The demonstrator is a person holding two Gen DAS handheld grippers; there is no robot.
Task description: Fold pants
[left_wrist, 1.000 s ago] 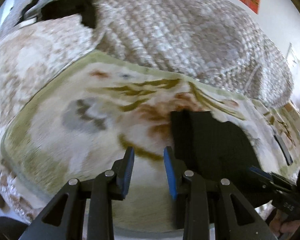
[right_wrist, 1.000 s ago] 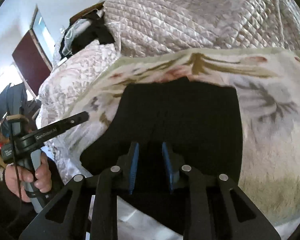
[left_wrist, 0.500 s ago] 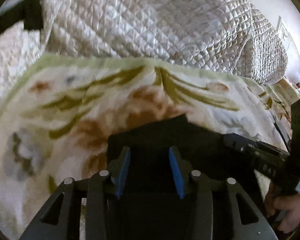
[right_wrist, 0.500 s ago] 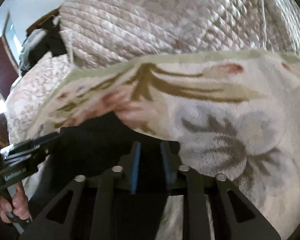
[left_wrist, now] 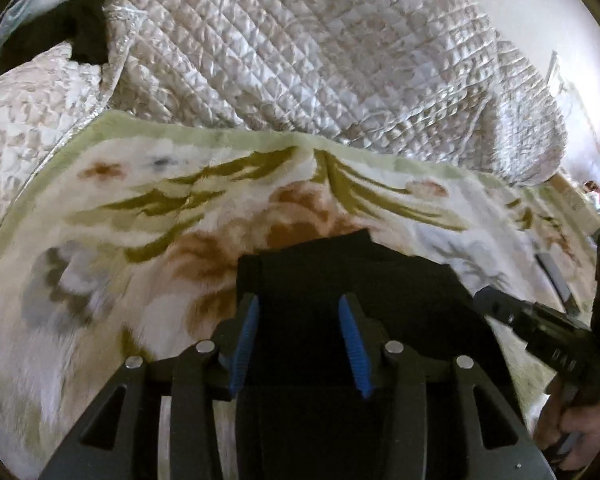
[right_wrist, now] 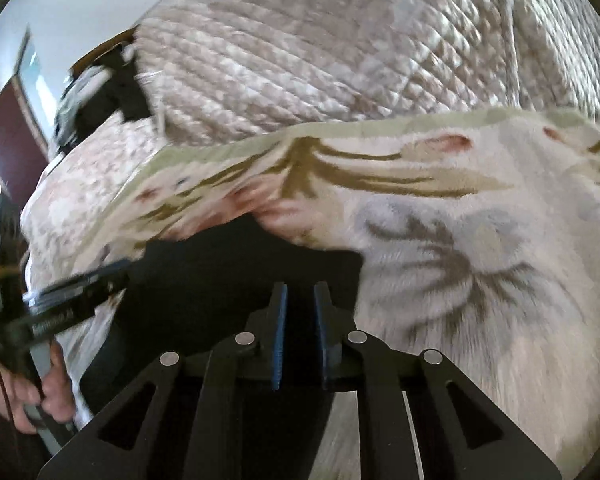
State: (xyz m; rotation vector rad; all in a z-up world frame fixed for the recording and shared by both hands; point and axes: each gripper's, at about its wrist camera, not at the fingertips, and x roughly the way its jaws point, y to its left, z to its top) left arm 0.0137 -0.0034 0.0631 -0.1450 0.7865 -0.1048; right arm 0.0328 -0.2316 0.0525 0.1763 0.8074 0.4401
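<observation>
Now the left claw has swung from the floral blanket onto the black pants, spread wide. The right claw, narrowly parted, pinches nothing and hovers at the pants' 3 o'clock edge. Folded pants lie on the bed; probably smoothing remains.

Bright daylight glares off the quilted bedspread, strongest at its upper right. Fisheye bending curves everything around it, with dark vignetted corners. The right wrist view is motion-blurred, especially left of the bedspread.
</observation>
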